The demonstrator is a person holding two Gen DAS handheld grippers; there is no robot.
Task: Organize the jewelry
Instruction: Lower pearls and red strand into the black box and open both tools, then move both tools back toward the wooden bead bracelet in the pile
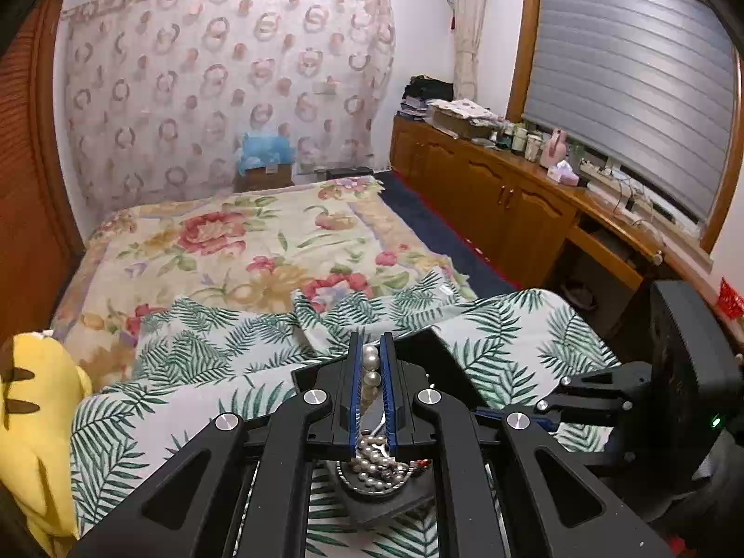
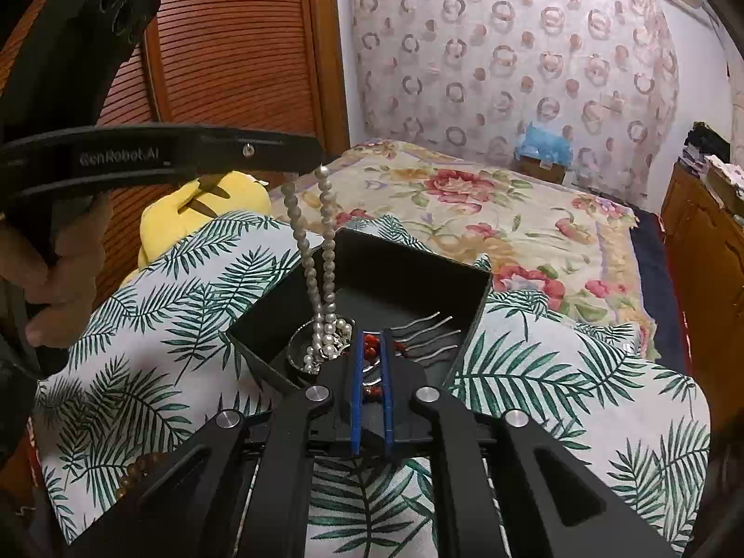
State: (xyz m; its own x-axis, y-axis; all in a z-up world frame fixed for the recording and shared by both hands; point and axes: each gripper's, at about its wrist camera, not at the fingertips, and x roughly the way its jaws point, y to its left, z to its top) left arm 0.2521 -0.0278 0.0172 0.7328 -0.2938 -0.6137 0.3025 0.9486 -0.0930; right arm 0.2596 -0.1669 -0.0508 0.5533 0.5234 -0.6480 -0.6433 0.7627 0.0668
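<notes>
The left gripper (image 1: 372, 353), jaws pinching the pearl necklace (image 2: 321, 251), lifts it clear of the black box (image 2: 372, 279) to untangle it, while the right gripper (image 2: 372, 348), jaws narrowed on the red beads (image 2: 370, 346), pins them down.

My pearl necklace (image 2: 321, 251) is creamy white, and it hangs over the black jewelry box (image 2: 409, 274). Inside this box are small red beads (image 2: 370, 346) and some silver pins (image 2: 430, 335). The cloth (image 2: 558, 372) under the box is white with green palm leaves. Behind the box, the bedspread (image 2: 488, 204) is cream with red and pink flowers. To the left of the box lies a yellow plush toy (image 2: 204, 209) with brown stripes. My right gripper (image 2: 372, 348) is black with blue pads, and my left gripper (image 1: 372, 353) has the same colours.
</notes>
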